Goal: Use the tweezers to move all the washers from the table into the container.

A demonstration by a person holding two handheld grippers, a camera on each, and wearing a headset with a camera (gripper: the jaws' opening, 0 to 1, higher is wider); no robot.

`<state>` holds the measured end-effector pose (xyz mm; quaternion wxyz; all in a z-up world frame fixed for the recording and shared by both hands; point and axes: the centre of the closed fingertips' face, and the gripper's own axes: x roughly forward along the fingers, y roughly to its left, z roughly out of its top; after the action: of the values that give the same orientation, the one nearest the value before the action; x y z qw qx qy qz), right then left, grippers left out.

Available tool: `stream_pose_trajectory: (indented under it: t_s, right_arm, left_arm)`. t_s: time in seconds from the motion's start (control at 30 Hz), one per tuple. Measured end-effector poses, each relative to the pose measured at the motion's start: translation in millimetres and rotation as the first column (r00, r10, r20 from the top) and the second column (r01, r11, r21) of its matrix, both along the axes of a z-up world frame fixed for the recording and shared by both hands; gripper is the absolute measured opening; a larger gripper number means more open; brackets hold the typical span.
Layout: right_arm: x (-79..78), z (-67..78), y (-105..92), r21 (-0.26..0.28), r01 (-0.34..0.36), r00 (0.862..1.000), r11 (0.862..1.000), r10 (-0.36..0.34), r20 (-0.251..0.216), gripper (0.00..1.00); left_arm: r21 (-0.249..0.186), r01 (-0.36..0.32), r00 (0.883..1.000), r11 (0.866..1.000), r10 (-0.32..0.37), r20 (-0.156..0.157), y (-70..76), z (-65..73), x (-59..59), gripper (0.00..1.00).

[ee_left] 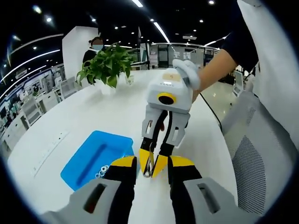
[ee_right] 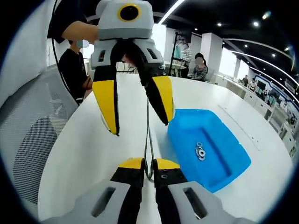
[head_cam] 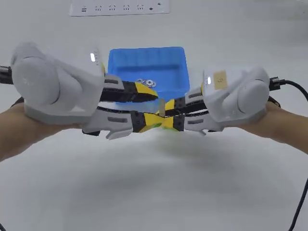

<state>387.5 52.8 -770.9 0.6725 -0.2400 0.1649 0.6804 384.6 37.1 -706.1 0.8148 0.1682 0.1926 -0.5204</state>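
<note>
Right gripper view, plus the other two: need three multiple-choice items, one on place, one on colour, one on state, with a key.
1. Where do the washers lie?
A. on the bare table
B. inside the container
C. on a chair

2. What colour is the container?
A. blue
B. red
C. green

3. How do the right gripper's jaws stand?
A. wide open
B. shut on the tweezers
C. shut on a washer

Key:
1 B, the washers sit on the container's floor.
2 A, its walls and floor are blue.
3 B, the jaws pinch the tweezers, while the left gripper opposite stands open.
</note>
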Motion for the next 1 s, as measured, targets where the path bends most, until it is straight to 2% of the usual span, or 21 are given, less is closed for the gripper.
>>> stream_pose_trajectory:
  t_s: [0.03, 0.1, 0.17, 0.3, 0.33, 0.4, 0.47, 0.53, 0.6, 0.63, 0.67, 0.73, 0.83, 0.87, 0.9, 0.93, 0.97, 1.0]
  right_arm:
    - [-1.2, 2.3, 0.4, 0.004, 0.001, 1.0, 1.0, -0.001, -0.003, 0.08]
    - [-2.6, 7.5, 0.8, 0.01, 0.004, 1.0, 1.0, -0.004, -0.001, 0.08]
    - [-2.7, 13.4, 0.9, 0.019, 0.012, 1.0, 1.0, -0.012, 0.002, 0.08]
    - [-3.5, 26.1, 1.0, 0.041, 0.037, 0.999, 0.998, -0.037, -0.005, 0.08]
    - [-4.3, 28.9, 1.2, 0.045, 0.039, 0.999, 0.998, -0.039, -0.006, 0.08]
    - [-6.3, 35.2, 1.6, 0.047, 0.043, 0.999, 0.998, -0.043, -0.003, 0.08]
    - [-8.0, 42.4, 1.9, 0.053, 0.042, 0.999, 0.998, -0.043, 0.008, 0.09]
    - [-8.7, 48.1, 2.2, 0.055, 0.043, 0.999, 0.998, -0.044, 0.018, 0.09]
    - [-8.7, 52.0, 2.9, 0.059, 0.044, 0.999, 0.997, -0.045, 0.023, 0.09]
    - [-8.5, 54.1, 3.6, 0.06, 0.045, 0.999, 0.997, -0.047, 0.024, 0.09]
    - [-8.7, 55.5, 3.9, 0.059, 0.044, 0.999, 0.997, -0.046, 0.025, 0.09]
    - [-8.6, 58.3, 4.2, 0.056, 0.043, 0.998, 0.998, -0.045, 0.033, 0.09]
    - [-6.9, 65.1, 4.3, 0.055, 0.038, 0.998, 0.998, -0.041, 0.048, 0.09]
    - [-6.0, 66.9, 4.6, 0.054, 0.036, 0.998, 0.998, -0.039, 0.052, 0.09]
    - [-4.1, 69.7, 4.9, 0.052, 0.034, 0.997, 0.998, -0.037, 0.061, 0.09]
    - [-2.4, 72.3, 5.3, 0.053, 0.034, 0.997, 0.998, -0.038, 0.07, 0.09]
    - [0.1, 76.6, 6.0, 0.062, 0.037, 0.997, 0.997, -0.041, 0.072, 0.09]
    - [2.2, 80.0, 6.7, 0.069, 0.041, 0.996, 0.997, -0.046, 0.07, 0.09]
  left_arm:
    - [-0.025, -0.044, 0.999, 0.999, 0.045, 0.025, 3.7, 4.3, 3.6, 0.39]
    - [-0.084, -0.099, 0.995, 0.992, 0.099, -0.008, 7.8, 8.3, 1.3, 0.52]
    - [-0.091, -0.121, 0.993, 0.988, 0.122, 0.004, 14.7, 8.9, -1.4, 0.56]
    - [-0.11, -0.15, 0.989, 0.983, 0.148, -0.019, 22.0, 6.4, -11.5, 0.65]
    - [-0.14, -0.199, 0.979, 0.97, 0.191, -0.07, 24.3, 4.6, -15.0, 0.67]
    - [-0.209, -0.244, 0.967, 0.947, 0.222, -0.126, 27.2, 4.1, -22.3, 0.7]
    - [-0.234, -0.262, 0.962, 0.936, 0.234, -0.142, 32.8, 2.0, -31.0, 0.74]
    - [-0.244, -0.275, 0.96, 0.93, 0.251, -0.123, 37.6, 3.3, -35.3, 0.75]
    - [-0.278, -0.266, 0.963, 0.923, 0.246, -0.105, 38.1, 8.3, -41.9, 0.76]
    - [-0.317, -0.261, 0.965, 0.912, 0.237, -0.115, 35.5, 13.2, -46.4, 0.78]
    - [-0.335, -0.267, 0.963, 0.904, 0.24, -0.119, 35.2, 15.4, -47.8, 0.81]
    - [-0.349, -0.265, 0.964, 0.899, 0.24, -0.116, 36.0, 17.7, -50.8, 0.86]
    - [-0.383, -0.277, 0.961, 0.881, 0.252, -0.114, 36.5, 21.6, -50.2, 0.95]
    - [-0.374, -0.283, 0.959, 0.883, 0.262, -0.107, 39.0, 19.5, -48.3, 0.97]
    - [-0.328, -0.297, 0.955, 0.897, 0.28, -0.099, 44.4, 11.7, -46.3, 0.99]
    - [-0.314, -0.292, 0.956, 0.903, 0.277, -0.092, 45.7, 8.4, -46.3, 0.99]
    - [-0.3, -0.296, 0.955, 0.907, 0.282, -0.089, 48.8, 4.8, -45.9, 0.99]
    - [-0.303, -0.3, 0.954, 0.904, 0.287, -0.089, 50.2, 4.6, -45.5, 1.0]
